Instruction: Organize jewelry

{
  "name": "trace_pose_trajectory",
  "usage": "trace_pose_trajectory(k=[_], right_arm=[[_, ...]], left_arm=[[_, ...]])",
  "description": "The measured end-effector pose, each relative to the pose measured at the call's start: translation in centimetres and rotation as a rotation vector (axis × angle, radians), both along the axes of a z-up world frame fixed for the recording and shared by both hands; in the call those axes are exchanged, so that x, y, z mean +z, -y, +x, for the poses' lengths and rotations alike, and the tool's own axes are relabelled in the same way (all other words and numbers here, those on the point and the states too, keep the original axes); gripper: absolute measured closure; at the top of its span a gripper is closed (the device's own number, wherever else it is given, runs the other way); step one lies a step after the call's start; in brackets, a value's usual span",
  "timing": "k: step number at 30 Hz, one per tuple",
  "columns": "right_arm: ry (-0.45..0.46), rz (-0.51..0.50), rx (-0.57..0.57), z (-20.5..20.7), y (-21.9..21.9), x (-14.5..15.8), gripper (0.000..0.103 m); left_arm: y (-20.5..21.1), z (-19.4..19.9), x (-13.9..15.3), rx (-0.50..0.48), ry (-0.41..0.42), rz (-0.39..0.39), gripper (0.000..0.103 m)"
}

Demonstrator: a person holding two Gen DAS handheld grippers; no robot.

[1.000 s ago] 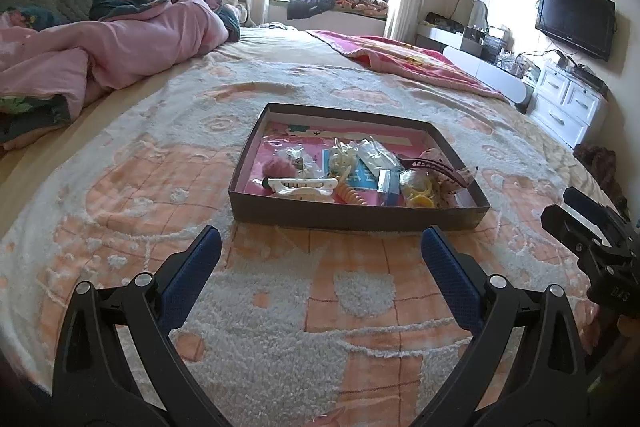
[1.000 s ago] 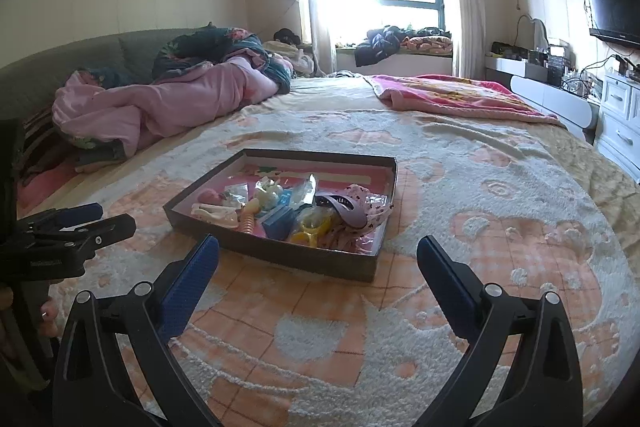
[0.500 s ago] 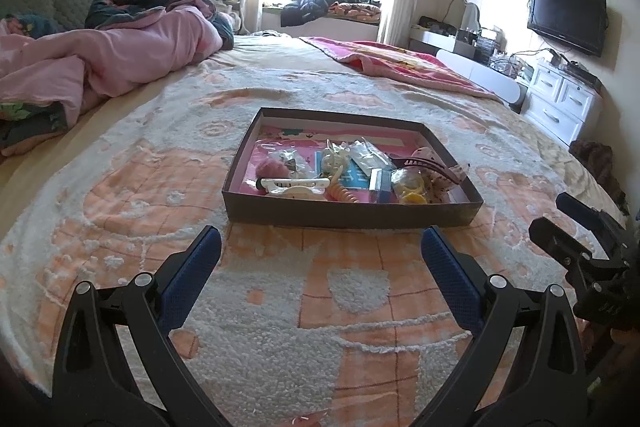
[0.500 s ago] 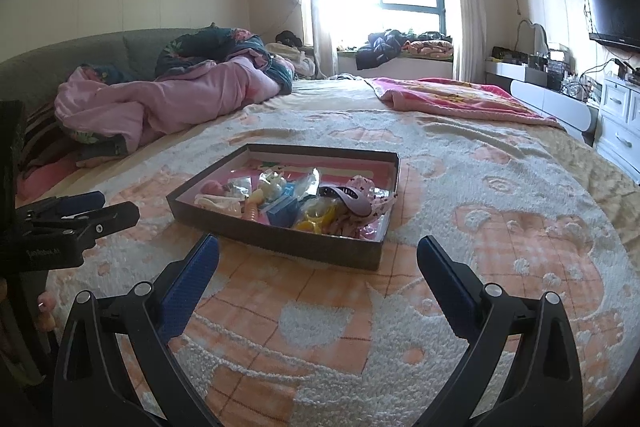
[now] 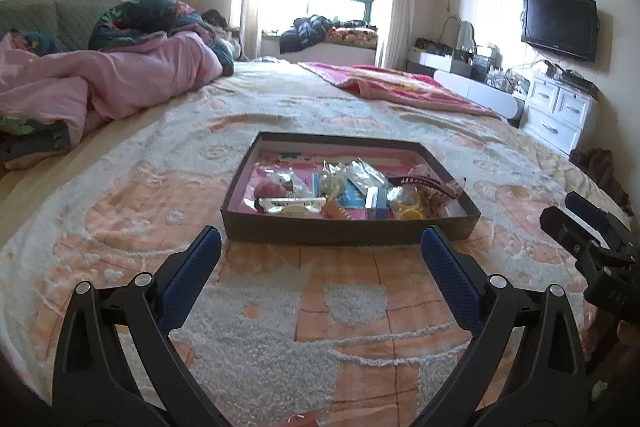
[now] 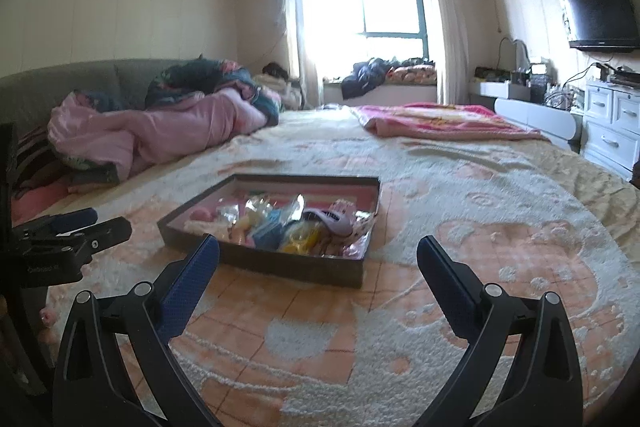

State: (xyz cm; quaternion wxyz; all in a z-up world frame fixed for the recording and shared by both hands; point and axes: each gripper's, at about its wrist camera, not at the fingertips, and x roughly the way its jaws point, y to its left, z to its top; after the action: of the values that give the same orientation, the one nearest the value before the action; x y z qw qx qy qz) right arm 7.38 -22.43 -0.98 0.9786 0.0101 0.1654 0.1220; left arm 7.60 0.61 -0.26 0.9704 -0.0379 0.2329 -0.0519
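Note:
A shallow dark brown box (image 5: 344, 231) with a pink floor sits on the bed blanket. It holds a heap of small jewelry and hair items: clear packets, a white clip (image 5: 292, 203), an orange spiral tie (image 5: 337, 211), a yellow piece (image 5: 408, 213) and a purple comb (image 5: 424, 183). The box also shows in the right wrist view (image 6: 288, 263). My left gripper (image 5: 320, 247) is open and empty, just short of the box's near wall. My right gripper (image 6: 318, 259) is open and empty, near the box's right corner.
A cream and orange fluffy blanket (image 5: 320, 307) covers the bed. A pink duvet (image 5: 120, 83) is piled at the far left, a red blanket (image 5: 400, 87) at the far right. White drawers (image 5: 560, 115) and a wall TV (image 5: 558, 25) stand to the right.
Both grippers have tilted upward and drawn a little lower toward the bed, so the box sits lower in view and more of the room shows. Both stay open and empty.

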Motion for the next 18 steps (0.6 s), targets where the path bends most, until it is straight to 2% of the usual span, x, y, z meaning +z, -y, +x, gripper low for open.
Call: trace_pose_trajectory(k=[4, 18], right_arm=[[0.027, 0.013, -0.015, -0.2, 0.46, 0.18, 0.007], [0.102, 0.002, -0.048, -0.73, 0.7, 0.0, 0.007]], left_arm=[[0.09, -0.48, 0.18, 0.009, 0.04, 0.009, 0.011], [0.06, -0.55, -0.07, 0.023, 0.07, 0.017, 0.011]])
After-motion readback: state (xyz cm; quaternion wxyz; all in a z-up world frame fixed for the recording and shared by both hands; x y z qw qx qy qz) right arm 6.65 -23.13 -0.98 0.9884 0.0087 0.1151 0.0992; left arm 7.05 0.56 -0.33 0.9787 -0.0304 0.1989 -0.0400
